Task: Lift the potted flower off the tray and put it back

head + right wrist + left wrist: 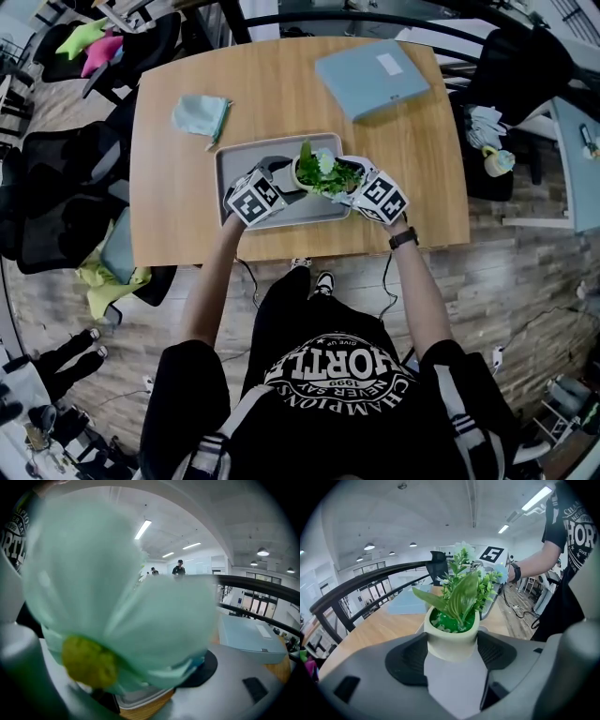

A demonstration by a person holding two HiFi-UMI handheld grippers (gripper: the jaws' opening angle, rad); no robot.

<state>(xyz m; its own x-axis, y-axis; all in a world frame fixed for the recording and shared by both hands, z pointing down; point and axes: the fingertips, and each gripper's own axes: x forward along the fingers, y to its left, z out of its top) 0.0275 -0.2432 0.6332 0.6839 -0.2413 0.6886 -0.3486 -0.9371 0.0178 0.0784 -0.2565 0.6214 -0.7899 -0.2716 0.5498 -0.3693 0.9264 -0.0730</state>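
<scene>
The potted flower [323, 173], a cream pot with green leaves and pale blooms, hangs just above the grey tray [236, 157] on the wooden table. My left gripper [284, 180] comes at it from the left. In the left gripper view the pot [450, 641] sits wedged between both black pads [410, 660], so that gripper [451, 653] is shut on it. My right gripper [354, 190] meets the pot from the right. A blurred pale bloom [117, 592] fills the right gripper view and hides most of that gripper's jaws [140, 688]; only one pad [205, 666] shows.
A light blue cloth [200, 114] lies behind the tray at the left. A grey-blue folder [372, 77] rests at the table's far right. Black chairs [56, 197] stand along the table's left side, and another chair [520, 66] is at the far right.
</scene>
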